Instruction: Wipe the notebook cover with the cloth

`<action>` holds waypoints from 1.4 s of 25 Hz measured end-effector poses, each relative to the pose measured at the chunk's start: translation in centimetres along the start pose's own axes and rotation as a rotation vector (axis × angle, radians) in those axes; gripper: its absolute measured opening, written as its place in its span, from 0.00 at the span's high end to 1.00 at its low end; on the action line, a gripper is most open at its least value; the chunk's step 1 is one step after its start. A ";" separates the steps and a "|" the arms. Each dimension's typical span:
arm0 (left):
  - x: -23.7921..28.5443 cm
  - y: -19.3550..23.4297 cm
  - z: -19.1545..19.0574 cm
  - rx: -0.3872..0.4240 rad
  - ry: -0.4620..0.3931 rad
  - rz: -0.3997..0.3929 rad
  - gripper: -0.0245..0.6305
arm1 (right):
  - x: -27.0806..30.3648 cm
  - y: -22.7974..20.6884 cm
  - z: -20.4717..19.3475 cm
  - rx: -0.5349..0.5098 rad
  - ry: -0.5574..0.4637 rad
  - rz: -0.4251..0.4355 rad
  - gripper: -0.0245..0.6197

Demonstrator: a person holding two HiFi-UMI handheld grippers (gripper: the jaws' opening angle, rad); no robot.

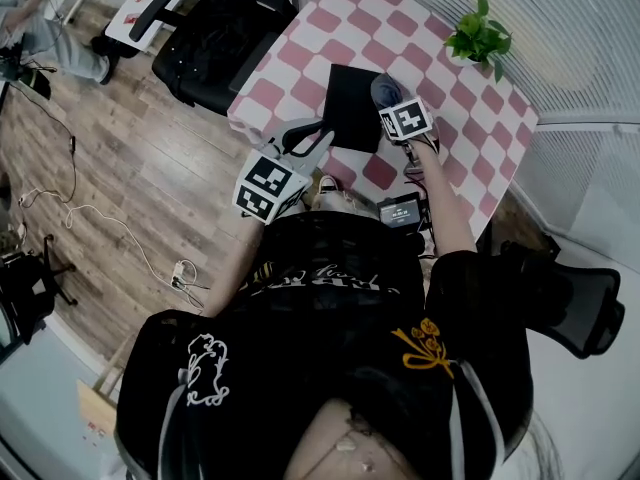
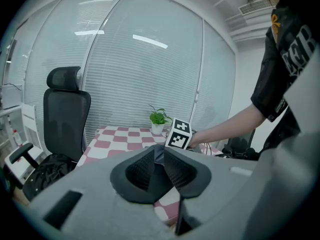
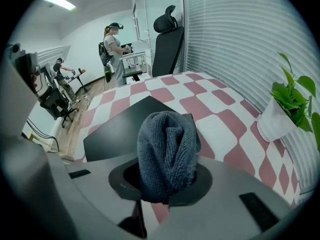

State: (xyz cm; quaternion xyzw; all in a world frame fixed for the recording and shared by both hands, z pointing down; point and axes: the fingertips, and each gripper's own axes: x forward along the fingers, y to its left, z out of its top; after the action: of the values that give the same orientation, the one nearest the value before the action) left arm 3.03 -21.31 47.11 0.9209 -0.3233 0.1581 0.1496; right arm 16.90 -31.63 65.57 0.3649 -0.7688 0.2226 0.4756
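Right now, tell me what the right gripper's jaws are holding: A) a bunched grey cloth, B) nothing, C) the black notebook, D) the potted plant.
A: the right gripper view shows the right gripper shut on a bunched grey cloth, with the black notebook lying flat beyond it.

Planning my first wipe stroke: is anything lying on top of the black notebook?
Nothing shows on the notebook: its visible cover looks bare. The cloth, clamped in the right gripper, hides the part nearest that gripper, so that patch cannot be checked.
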 end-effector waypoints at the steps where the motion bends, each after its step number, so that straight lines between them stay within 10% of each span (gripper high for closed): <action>1: -0.1 -0.2 0.0 0.002 -0.001 -0.007 0.88 | -0.2 0.5 -0.3 -0.007 0.003 0.006 0.85; 35: -8.0 -3.5 -2.5 0.058 -0.034 -0.134 0.88 | -4.8 11.8 -6.3 0.249 -0.063 -0.026 0.85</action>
State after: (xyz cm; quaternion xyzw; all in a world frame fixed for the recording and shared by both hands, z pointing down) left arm -1.13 -13.38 45.69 0.9470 -0.2585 0.1416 0.1276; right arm 12.70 -18.10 64.13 0.4380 -0.7449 0.2988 0.4050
